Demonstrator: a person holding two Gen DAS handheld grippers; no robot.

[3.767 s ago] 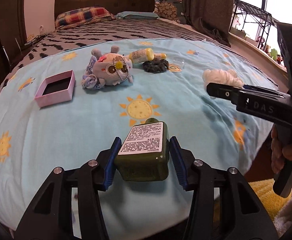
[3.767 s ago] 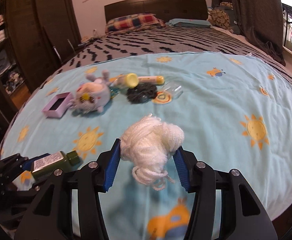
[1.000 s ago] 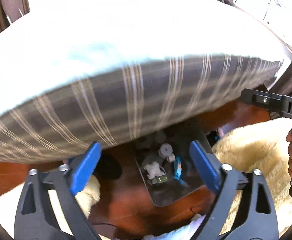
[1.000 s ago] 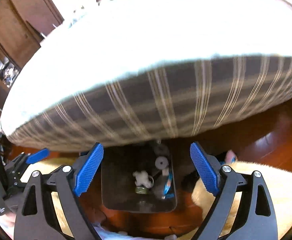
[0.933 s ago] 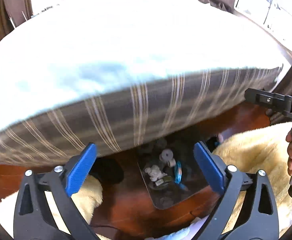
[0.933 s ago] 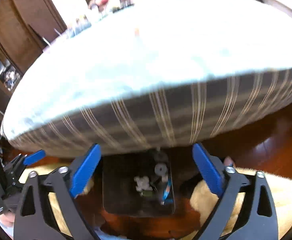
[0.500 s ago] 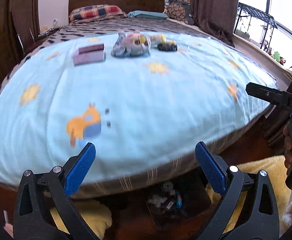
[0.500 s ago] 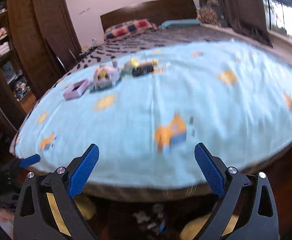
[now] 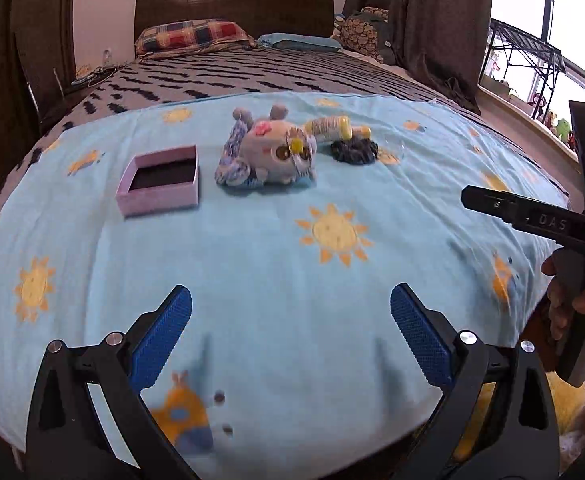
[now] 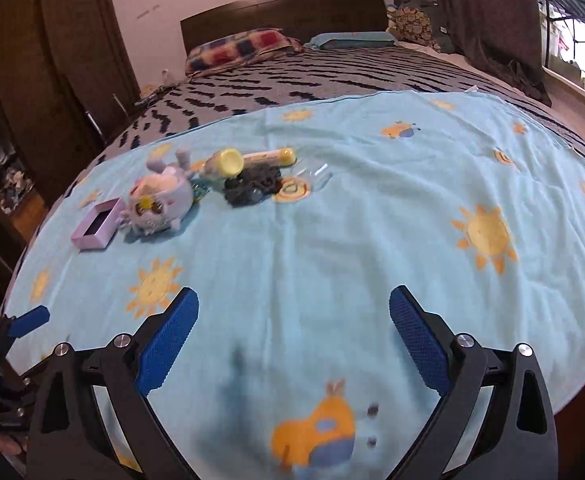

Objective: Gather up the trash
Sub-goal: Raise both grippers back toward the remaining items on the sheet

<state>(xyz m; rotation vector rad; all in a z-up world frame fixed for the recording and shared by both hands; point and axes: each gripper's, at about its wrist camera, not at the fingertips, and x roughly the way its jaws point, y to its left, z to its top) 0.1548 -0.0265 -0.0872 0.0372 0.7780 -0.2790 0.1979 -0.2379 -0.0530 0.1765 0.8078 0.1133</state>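
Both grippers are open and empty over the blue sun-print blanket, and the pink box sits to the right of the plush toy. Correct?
One slip: in the left wrist view the pink box lies left of the plush toy, not right. The left gripper and right gripper are indeed open and empty over the blanket.

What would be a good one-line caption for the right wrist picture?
Open right gripper hovers empty over a sun-print blue blanket, facing a plush toy, pink box and yellow tube.
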